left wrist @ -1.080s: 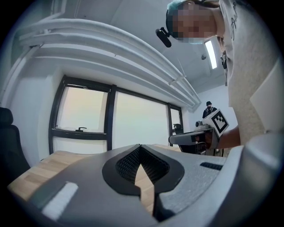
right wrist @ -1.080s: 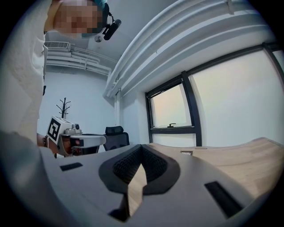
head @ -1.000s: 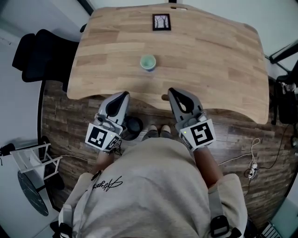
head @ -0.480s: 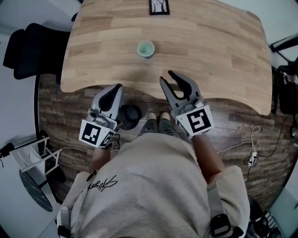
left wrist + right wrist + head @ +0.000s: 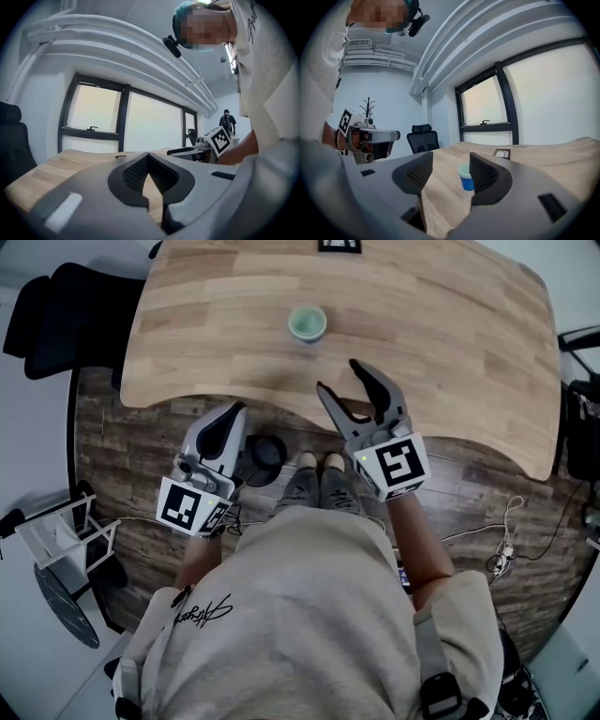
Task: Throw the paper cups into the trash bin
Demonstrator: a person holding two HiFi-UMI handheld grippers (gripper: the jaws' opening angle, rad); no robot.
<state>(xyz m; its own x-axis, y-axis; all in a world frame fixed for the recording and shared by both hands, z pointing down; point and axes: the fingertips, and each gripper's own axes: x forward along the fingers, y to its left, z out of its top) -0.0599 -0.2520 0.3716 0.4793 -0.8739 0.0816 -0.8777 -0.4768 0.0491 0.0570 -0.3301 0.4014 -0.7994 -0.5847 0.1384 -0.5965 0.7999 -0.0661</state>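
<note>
A blue paper cup [image 5: 307,323] with a pale green inside stands upright on the wooden table [image 5: 450,352]. My right gripper [image 5: 339,377] hovers over the table's near edge, a short way in front of the cup and pointing at it. Its jaws have just been opening and hold nothing. In the right gripper view the cup [image 5: 465,177] shows beyond the open right gripper [image 5: 451,159]. My left gripper [image 5: 236,411] is shut and empty, below the table edge. It is right beside the black round trash bin [image 5: 266,454] on the floor. In its own view the left gripper [image 5: 147,157] has its tips touching.
A black office chair [image 5: 56,315] stands at the table's left end. A small framed picture [image 5: 337,244] lies at the table's far edge. The person's feet [image 5: 319,463] are next to the bin. A white rack [image 5: 56,540] stands on the floor at left, cables [image 5: 511,540] at right.
The right gripper's jaws went from shut to wide open and it moved forward over the table edge toward the cup. The left gripper sank slightly beside the bin.
</note>
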